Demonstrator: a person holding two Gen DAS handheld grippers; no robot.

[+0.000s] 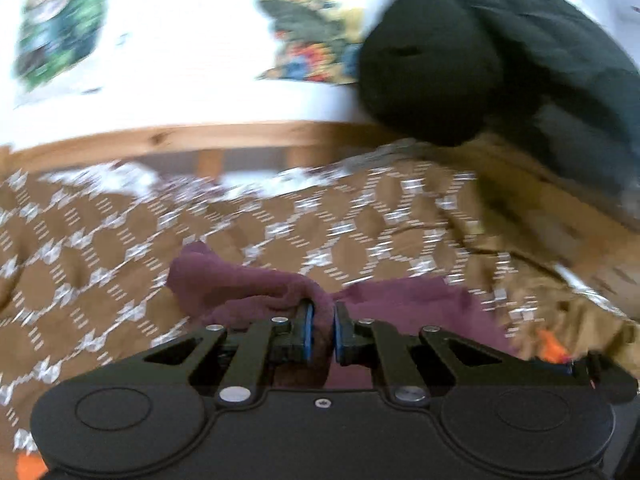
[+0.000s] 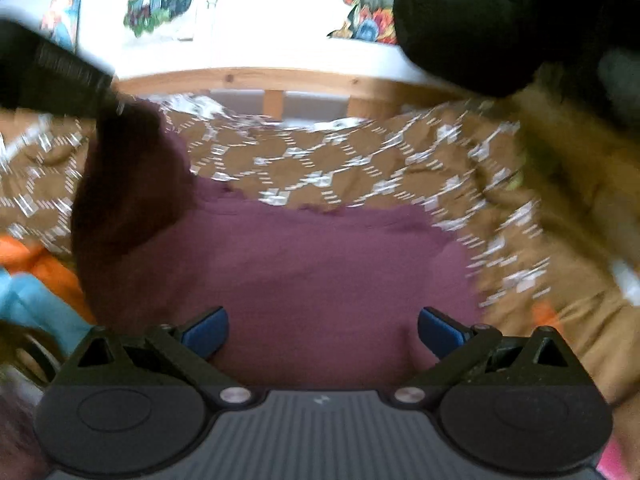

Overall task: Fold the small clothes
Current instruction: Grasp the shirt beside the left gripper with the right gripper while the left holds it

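**Left tongs pinch maroon garment over patterned bedspread**

Nearest the left wrist camera, the left tongs (image 1: 323,330) are pressed together on a bunched fold of the maroon garment (image 1: 256,286), gathered fabric rising between the blue pads. In the right wrist view the right tongs (image 2: 323,330) stand spread wide, holding nothing, just above the garment's flat part (image 2: 320,264). That cloth lies on a brown bedspread (image 2: 320,152) with a white diamond pattern; one corner is lifted at left. Orange and light blue fabric (image 2: 36,280) sits at the left edge. Beyond are a wooden bed rail (image 1: 192,138), a dark cushion (image 1: 480,60) and colourful wall pictures (image 1: 60,20).
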